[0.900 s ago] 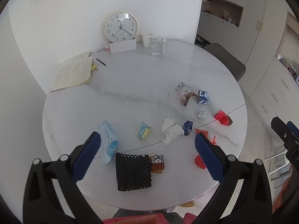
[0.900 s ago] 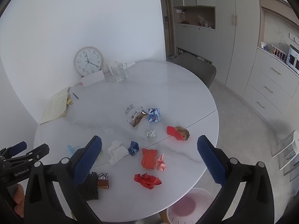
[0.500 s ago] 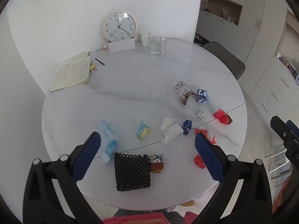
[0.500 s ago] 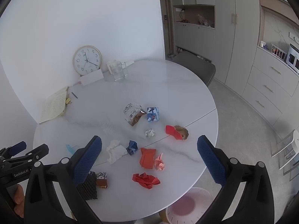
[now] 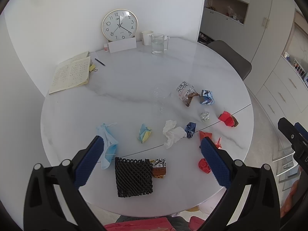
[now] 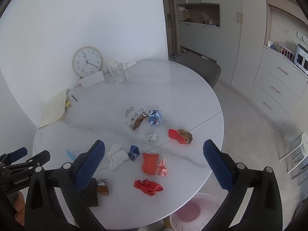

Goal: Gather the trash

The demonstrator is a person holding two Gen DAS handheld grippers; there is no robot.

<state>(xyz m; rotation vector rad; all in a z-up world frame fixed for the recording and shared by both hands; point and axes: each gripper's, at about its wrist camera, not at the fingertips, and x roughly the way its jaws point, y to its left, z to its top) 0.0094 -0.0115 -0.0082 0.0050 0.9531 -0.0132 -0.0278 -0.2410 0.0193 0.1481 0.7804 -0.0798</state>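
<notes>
White marble covers the round table point(image 5: 134, 88) on which the trash lies scattered. Nearest the front edge are a black mesh sleeve point(image 5: 133, 174) touching a small printed wrapper point(image 5: 158, 167), with a blue face mask point(image 5: 107, 144) just beside them. Further in lie a white tissue point(image 6: 116, 156), a blue wad point(image 6: 134, 152), a red folded paper point(image 6: 149, 162) touching a pink scrap point(image 6: 162, 168), and a crumpled red sheet point(image 6: 148, 186).

Both tools hover above the table, holding nothing. The left gripper point(image 5: 152, 161) has its jaws spread wide, as does the right gripper point(image 6: 154, 161).

Light scraps could well skid or slip off the table edge if a finger nudges them instead of closing around them. The notebook point(image 5: 71, 75), pen point(image 5: 100, 62), clock point(image 5: 119, 25) and glass mug point(image 5: 158, 43) at the back are likely not trash and should not be swept up.

Only the right view shows the pink bin point(image 6: 194, 211) on the floor below the table edge; only the left view shows the mesh sleeve whole, plus a yellow-blue wad point(image 5: 144, 132).
</notes>
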